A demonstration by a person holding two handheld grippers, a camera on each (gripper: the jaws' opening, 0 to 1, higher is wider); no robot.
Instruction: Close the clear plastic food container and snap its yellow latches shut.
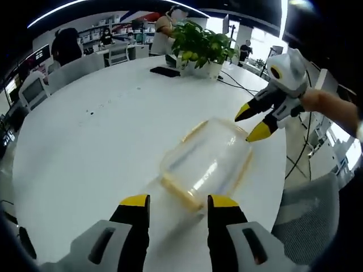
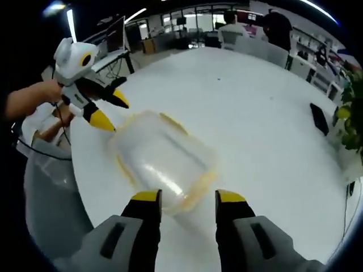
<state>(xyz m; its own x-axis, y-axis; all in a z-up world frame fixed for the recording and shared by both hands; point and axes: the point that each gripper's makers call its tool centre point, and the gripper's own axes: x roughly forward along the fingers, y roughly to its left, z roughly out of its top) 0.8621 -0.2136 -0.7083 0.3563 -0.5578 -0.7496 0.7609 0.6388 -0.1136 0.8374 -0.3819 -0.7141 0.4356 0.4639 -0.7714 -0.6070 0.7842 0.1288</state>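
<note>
With its lid seemingly on, the clear container (image 1: 207, 164) is sitting near the white table's (image 1: 85, 141) edge, while both spread grippers, left (image 1: 177, 204) and right (image 2: 187, 199), are flanking it, latches seemingly unsnapped.

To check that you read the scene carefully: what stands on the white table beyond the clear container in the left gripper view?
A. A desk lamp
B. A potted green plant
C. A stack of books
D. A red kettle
B: past the clear container, a potted green plant stands at the far side of the white table, with a dark flat object lying beside it.
</note>
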